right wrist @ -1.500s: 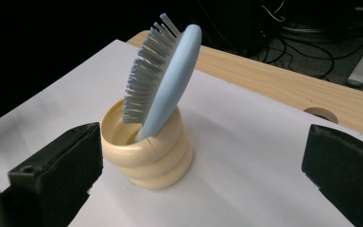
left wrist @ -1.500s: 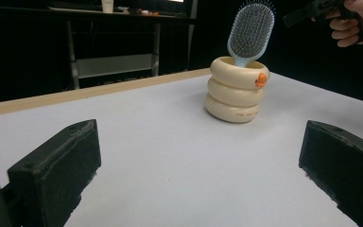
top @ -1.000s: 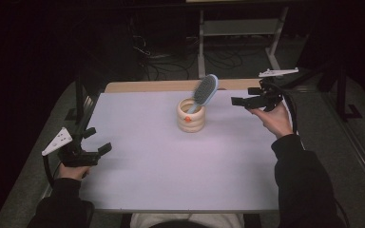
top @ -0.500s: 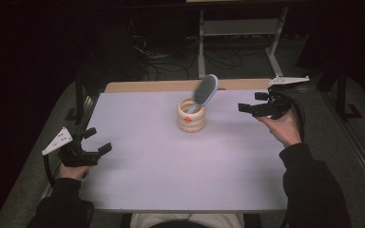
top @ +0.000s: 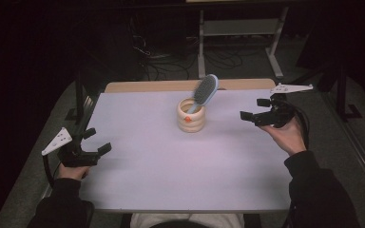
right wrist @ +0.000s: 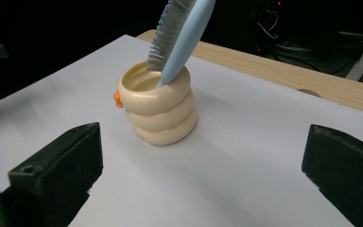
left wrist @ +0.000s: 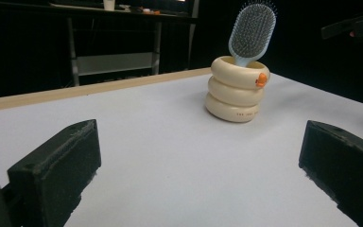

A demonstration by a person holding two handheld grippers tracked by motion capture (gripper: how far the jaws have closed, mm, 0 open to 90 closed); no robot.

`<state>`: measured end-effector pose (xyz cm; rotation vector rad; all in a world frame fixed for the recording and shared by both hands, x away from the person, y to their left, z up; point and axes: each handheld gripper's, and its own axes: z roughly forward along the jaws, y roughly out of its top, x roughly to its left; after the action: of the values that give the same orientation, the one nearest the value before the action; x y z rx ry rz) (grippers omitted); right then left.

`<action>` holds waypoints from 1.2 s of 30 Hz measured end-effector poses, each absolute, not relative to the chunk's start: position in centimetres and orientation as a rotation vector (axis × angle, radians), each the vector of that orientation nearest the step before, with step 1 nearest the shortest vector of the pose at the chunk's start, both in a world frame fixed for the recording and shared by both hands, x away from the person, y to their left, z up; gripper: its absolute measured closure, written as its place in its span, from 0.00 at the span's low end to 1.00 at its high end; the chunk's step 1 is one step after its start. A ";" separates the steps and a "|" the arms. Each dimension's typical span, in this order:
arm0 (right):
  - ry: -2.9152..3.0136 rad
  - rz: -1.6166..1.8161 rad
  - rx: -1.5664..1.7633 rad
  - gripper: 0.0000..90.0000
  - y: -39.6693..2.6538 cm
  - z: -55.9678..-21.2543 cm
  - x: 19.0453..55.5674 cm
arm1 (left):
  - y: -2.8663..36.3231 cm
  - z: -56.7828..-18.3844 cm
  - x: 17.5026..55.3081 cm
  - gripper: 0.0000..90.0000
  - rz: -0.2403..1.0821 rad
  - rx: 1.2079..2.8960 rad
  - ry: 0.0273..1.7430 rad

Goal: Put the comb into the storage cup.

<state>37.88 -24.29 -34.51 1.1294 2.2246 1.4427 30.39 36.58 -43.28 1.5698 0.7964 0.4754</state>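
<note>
- Brush [top: 205, 90] stands handle-down in cup [top: 191, 115], far-centre of bench [top: 171, 175]. Head leans out over the rim toward the far right, bristles facing the person's left.
- Cup: cream, three stacked rings in profile, small orange knob [left wrist: 262, 79] on the rim. Upright, nothing else near it.
- Left tool [top: 83, 152]: held low at the near-left bench edge, jaws spread wide, nothing between them. Well apart from the cup.
- Right tool [top: 252, 116]: held above the bench right of the cup, pointing at it, jaws spread, empty. Near but not touching.
- Handling, brush (judgement): light, stiff plastic body; smooth back likely slippery, bristle face gives under pressure. Best hold is the neck just below the head, across its narrow sides, clear of the rim. Handle is hidden inside the cup, so not reachable.
- Handling, cup (judgement): looks ceramic or hard plastic, cannot tell which; treat as fragile. Tall for its base, with the brush leaning, so a sideways pull may tip it.
- Suggest a straight upward lift along the handle line, with the other tool steadying the cup if needed.
</note>
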 end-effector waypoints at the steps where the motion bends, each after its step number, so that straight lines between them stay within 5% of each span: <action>1: 2.226 1.439 1.129 0.00 -24.3 -34.6 37.7 | 36.6 -43.3 30.4 0.00 0.476 1.569 0.797; 36: 2.144 1.433 1.170 0.00 -27.7 -37.8 33.0 | 36.4 -43.4 30.7 0.00 0.466 1.575 0.802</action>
<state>32.96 -27.70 -37.84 1.1698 2.1436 1.4333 30.67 36.42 -43.36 1.5749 0.8021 0.4660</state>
